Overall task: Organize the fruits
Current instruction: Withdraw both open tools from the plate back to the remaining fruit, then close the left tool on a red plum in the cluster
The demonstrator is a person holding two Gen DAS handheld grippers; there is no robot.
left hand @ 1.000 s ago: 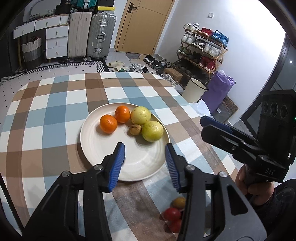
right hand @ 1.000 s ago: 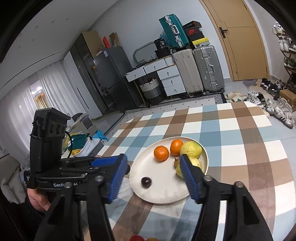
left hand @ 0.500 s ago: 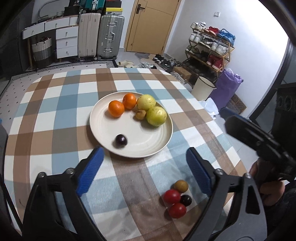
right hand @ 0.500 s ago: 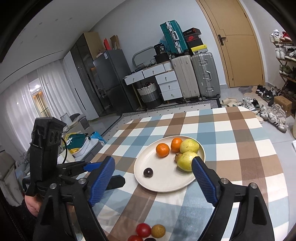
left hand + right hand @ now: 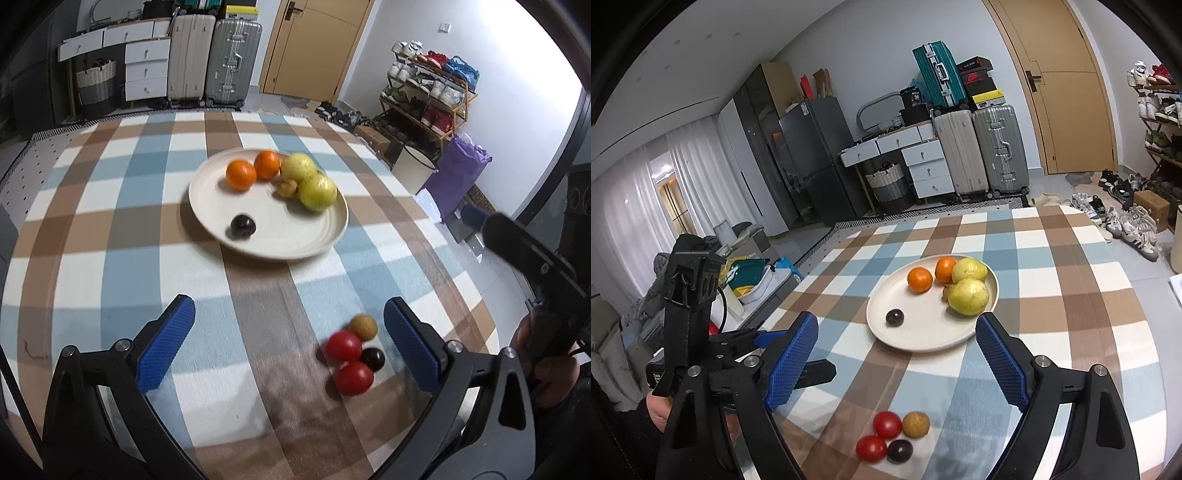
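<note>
Your left gripper (image 5: 288,343) points steeply down, its blue-padded fingers (image 5: 166,347) spread wide with nothing between them; its jaws have just been opening. Your right gripper (image 5: 897,362) tilts down more gently, jaws also parted and empty, the opening all but finished. Your right hand (image 5: 546,365) wraps its handle at the left view's edge; your left hand (image 5: 661,410) grips its handle low in the right view.

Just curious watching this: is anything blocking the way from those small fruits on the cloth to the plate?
Nothing visible. Only bare checked tablecloth lies between the small fruits and the plate, whose near side is bare except one dark fruit.
</note>
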